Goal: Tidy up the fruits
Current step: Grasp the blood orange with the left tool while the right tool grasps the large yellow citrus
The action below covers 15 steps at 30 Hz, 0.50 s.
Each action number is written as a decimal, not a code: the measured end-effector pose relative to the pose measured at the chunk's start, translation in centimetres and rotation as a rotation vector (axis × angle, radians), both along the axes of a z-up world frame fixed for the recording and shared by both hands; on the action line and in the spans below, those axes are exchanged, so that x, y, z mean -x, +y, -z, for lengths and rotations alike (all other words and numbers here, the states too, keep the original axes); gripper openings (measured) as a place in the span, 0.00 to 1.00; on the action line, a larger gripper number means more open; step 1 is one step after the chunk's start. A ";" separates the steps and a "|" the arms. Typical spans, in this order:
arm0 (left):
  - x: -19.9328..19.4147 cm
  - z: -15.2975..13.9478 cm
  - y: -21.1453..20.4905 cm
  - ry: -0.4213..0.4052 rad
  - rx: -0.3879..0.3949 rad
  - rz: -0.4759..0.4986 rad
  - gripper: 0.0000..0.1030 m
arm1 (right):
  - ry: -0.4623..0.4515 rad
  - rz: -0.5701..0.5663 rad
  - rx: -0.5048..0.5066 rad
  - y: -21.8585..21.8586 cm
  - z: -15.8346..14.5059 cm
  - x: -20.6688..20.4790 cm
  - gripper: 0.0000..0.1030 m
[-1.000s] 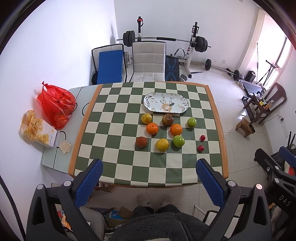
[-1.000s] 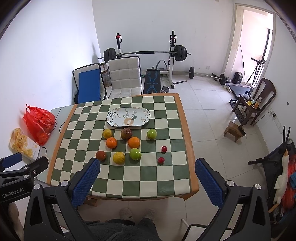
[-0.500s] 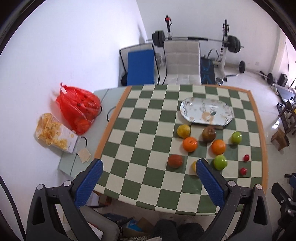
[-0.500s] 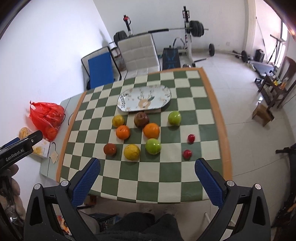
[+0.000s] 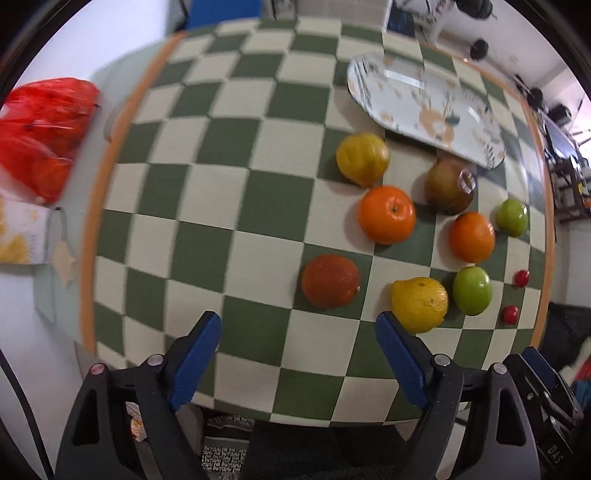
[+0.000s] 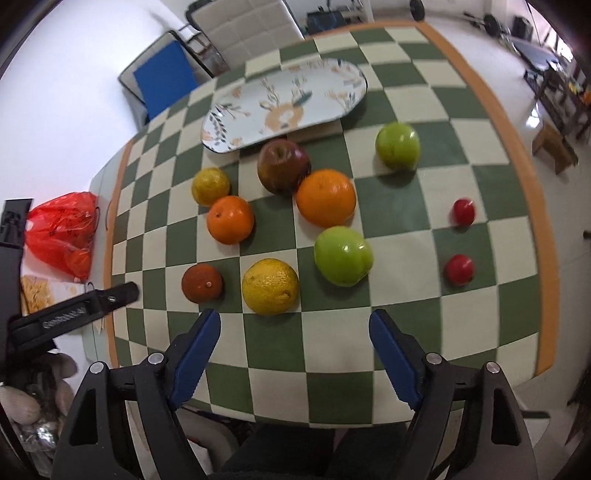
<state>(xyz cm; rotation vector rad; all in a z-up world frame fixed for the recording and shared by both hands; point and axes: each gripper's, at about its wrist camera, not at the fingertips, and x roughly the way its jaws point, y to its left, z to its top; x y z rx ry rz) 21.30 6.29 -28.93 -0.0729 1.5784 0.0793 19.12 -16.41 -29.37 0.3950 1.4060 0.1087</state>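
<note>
Several fruits lie on the green-and-cream checkered table (image 5: pixel 207 206). A dark red-orange fruit (image 5: pixel 330 280) sits just beyond my open left gripper (image 5: pixel 297 334), with a lemon (image 5: pixel 419 303) to its right. Further back are an orange (image 5: pixel 386 214), a yellow fruit (image 5: pixel 362 158) and a brown apple (image 5: pixel 447 184). My right gripper (image 6: pixel 294 332) stands open and empty near the table's front, just short of the lemon (image 6: pixel 270 286) and a green apple (image 6: pixel 342 255). The patterned oval plate (image 6: pixel 284 105) lies empty at the back.
Two small red fruits (image 6: pixel 459 268) sit near the table's right edge, with another green apple (image 6: pixel 398 145) further back. A red plastic bag (image 5: pixel 40 136) and a snack box lie on a side surface to the left. Chairs (image 6: pixel 243 22) stand behind the table.
Both grippers have dropped down and forward toward the table, so the fruits now appear much larger and closer. Both stay open and empty.
</note>
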 end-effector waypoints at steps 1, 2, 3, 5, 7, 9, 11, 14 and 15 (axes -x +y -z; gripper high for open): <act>-0.7 1.6 -0.2 0.033 0.016 0.012 0.83 | 0.024 0.018 -0.014 0.2 1.0 -0.3 0.83; -1.3 2.8 -0.3 0.061 0.028 0.022 0.83 | 0.054 0.039 -0.037 0.4 2.1 -0.5 0.83; -2.0 4.5 -0.5 0.092 0.048 0.038 0.83 | 0.083 0.059 -0.053 0.7 3.0 -0.6 0.83; -2.9 6.8 -1.3 0.134 0.052 0.088 0.83 | 0.119 0.091 -0.058 1.4 4.8 -1.1 0.83; -3.3 8.4 -2.1 0.152 0.053 0.142 0.83 | 0.141 0.113 -0.055 1.8 5.8 -1.4 0.83; -3.4 9.7 -2.8 0.160 0.057 0.200 0.56 | 0.174 0.142 -0.070 2.3 7.0 -1.8 0.83; -3.4 10.0 -2.5 0.154 0.066 0.190 0.52 | 0.192 0.159 -0.083 2.7 7.8 -2.4 0.83; -3.4 9.6 -1.1 0.117 0.029 0.183 0.52 | 0.211 0.168 -0.108 4.0 9.0 -3.5 0.83; -3.4 9.7 -0.5 0.120 0.033 0.169 0.52 | 0.211 0.166 -0.100 4.5 9.4 -3.9 0.83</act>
